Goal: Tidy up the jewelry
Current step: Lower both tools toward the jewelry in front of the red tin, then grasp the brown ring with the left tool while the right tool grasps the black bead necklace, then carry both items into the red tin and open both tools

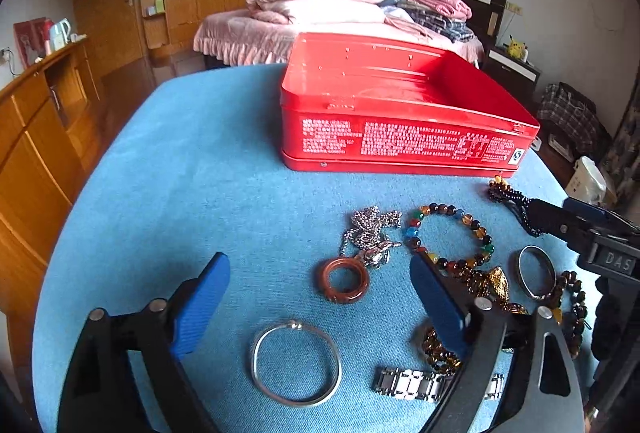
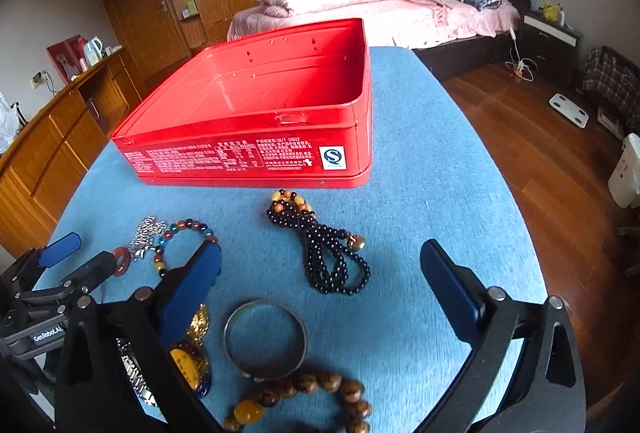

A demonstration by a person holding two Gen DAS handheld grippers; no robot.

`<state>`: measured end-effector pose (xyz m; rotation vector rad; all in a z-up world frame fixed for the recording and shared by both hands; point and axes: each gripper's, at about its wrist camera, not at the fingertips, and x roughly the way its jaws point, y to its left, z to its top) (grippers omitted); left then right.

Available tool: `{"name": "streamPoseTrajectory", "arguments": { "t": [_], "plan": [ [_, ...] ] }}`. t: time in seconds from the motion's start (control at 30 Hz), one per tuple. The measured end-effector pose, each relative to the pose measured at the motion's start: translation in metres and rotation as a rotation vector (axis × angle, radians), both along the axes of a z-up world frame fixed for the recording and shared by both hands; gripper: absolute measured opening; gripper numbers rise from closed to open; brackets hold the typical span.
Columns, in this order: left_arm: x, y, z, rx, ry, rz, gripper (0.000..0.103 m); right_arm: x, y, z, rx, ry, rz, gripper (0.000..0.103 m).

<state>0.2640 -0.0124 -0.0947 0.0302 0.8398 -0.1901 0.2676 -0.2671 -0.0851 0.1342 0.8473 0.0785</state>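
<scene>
An open red tin (image 1: 400, 137) (image 2: 240, 153) stands empty at the far side of the blue cloth. Jewelry lies loose in front of it. My left gripper (image 1: 318, 263) hangs open over a brown ring (image 1: 323, 279) and a silver chain (image 1: 370, 229), with a silver bangle (image 1: 296, 363) just below. A coloured bead bracelet (image 1: 440, 209) lies by its right finger. My right gripper (image 2: 320, 249) is open above a black bead necklace (image 2: 332, 257) and a dark metal bangle (image 2: 226, 333). Neither gripper holds anything.
A metal watch band (image 1: 408, 385), a gold pendant (image 1: 496, 281) and a brown wooden bead bracelet (image 2: 320, 385) lie near the front. The blue table (image 2: 440, 153) drops off to wooden floor (image 2: 540, 153) on the right. A bed (image 2: 400, 17) stands behind and a wooden cabinet (image 1: 40, 137) on the left.
</scene>
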Motion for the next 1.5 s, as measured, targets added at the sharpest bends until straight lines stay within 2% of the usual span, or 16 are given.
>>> {"name": "streamPoseTrajectory", "arguments": {
  "t": [0.03,0.07,0.1,0.2,0.4,0.47,0.6,0.63,0.7,0.83,1.07,1.1,1.13,1.5],
  "plan": [
    [0.004,0.000,-0.002,-0.006,0.020,-0.003,0.082,0.004,0.001,-0.002,-0.002,0.013,0.003,0.086],
    [0.007,0.001,-0.003,-0.016,0.038,-0.008,0.080,0.008,0.001,-0.005,0.003,0.030,0.008,0.076],
    [0.008,0.001,-0.004,-0.022,0.047,-0.013,0.075,0.012,0.000,-0.007,0.012,0.048,0.015,0.071],
    [0.013,0.002,-0.009,-0.051,0.103,-0.036,0.073,0.015,-0.001,-0.008,0.026,0.059,0.017,0.072],
    [0.011,-0.003,-0.010,-0.003,0.118,-0.078,0.065,0.017,-0.002,-0.007,0.005,0.069,0.020,0.067],
    [0.010,-0.004,-0.011,0.018,0.109,-0.074,0.059,0.017,-0.001,-0.008,-0.007,0.070,0.014,0.065],
    [0.010,-0.004,-0.010,0.023,0.093,-0.069,0.030,0.018,0.004,-0.009,-0.036,0.067,0.013,0.049],
    [0.010,-0.004,-0.010,0.022,0.093,-0.071,0.030,0.018,0.005,-0.010,-0.050,0.066,0.010,0.047],
    [0.011,-0.005,-0.009,0.020,0.090,-0.070,0.030,0.017,0.006,-0.010,-0.070,0.064,0.009,0.034],
    [0.009,0.002,-0.004,-0.009,0.074,-0.053,0.029,0.016,0.007,-0.010,-0.069,0.063,0.036,0.022],
    [0.006,0.016,0.022,-0.038,0.014,-0.023,0.029,0.010,0.004,-0.004,0.005,0.061,0.073,0.016],
    [0.006,0.016,0.025,-0.041,0.008,-0.024,0.029,0.008,0.004,-0.002,0.016,0.057,0.081,0.010],
    [0.005,0.016,0.029,-0.042,0.000,-0.026,0.029,0.007,0.005,-0.001,0.027,0.054,0.090,0.008],
    [0.006,0.006,0.045,-0.068,-0.037,-0.043,0.029,-0.002,0.004,0.031,0.066,-0.030,0.116,0.007]
  ]
}}
